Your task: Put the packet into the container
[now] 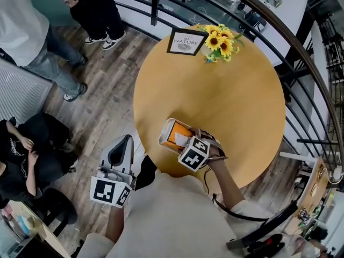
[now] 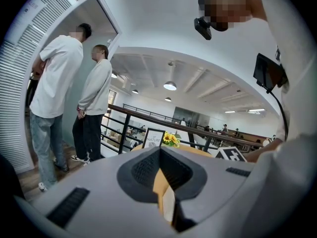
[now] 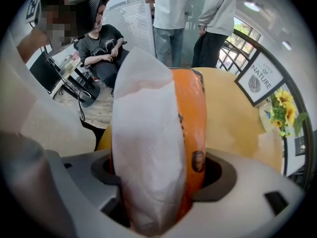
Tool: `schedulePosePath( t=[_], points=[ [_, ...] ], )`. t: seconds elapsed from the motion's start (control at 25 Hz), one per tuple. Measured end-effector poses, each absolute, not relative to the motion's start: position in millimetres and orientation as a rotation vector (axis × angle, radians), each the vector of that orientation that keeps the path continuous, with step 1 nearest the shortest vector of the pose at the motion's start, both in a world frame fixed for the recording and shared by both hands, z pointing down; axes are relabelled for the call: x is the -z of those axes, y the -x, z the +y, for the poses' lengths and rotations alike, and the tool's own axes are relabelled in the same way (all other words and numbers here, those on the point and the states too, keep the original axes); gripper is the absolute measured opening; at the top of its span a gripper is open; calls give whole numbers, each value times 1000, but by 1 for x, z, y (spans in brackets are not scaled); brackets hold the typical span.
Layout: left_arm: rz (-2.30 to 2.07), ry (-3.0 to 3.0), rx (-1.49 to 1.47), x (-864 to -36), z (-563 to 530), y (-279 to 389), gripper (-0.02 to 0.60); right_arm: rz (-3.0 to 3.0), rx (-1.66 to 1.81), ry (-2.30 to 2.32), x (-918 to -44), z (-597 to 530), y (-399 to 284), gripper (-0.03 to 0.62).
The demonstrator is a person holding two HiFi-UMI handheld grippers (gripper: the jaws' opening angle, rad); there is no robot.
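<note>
A white container [image 1: 163, 135] sits near the front edge of the round wooden table [image 1: 236, 101], with an orange packet [image 1: 177, 133] showing inside it. My right gripper [image 1: 186, 142] points steeply down into it. In the right gripper view a white packet [image 3: 146, 148] and the orange packet [image 3: 193, 118] stand side by side and fill the gap of the right gripper [image 3: 158, 170], whose jaws press on them from both sides. My left gripper [image 1: 127, 140] hangs off the table at the lower left. The left gripper [image 2: 161, 151] has its jaws together and holds nothing.
A framed sign [image 1: 186, 42] and a bunch of sunflowers [image 1: 220, 41] stand at the table's far edge. A dark railing [image 1: 301, 52] curves behind the table. Two people stand at the upper left [image 1: 32, 36], and another sits at the left [image 1: 21, 155].
</note>
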State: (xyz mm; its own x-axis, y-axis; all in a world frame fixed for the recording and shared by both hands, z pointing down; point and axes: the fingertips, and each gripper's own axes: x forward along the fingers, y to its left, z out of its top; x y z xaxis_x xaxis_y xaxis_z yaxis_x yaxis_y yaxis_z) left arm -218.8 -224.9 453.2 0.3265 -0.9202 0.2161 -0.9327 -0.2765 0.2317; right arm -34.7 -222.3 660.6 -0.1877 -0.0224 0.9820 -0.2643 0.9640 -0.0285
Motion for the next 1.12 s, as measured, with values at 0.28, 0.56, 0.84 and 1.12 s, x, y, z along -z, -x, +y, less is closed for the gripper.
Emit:
schedulePosePath(
  t=[0.28,0.56,0.84,1.12],
  points=[
    [-1661,-2283,-54,-452,-223,220,5,-1763,-216,-170,-653,-222,34,390],
    [-1664,-2281,-53,-453,-223,222,5,-1799,-263,-144,-644,-225,38,411],
    [-1657,-2286,-54,-453,-222,224,5,-1827,-260,-179,-641,-225,38,410],
    [-1628,-2313,-60,-454,-226,218,5,-1924,-205,-353,-623,-249,35,291]
  ],
)
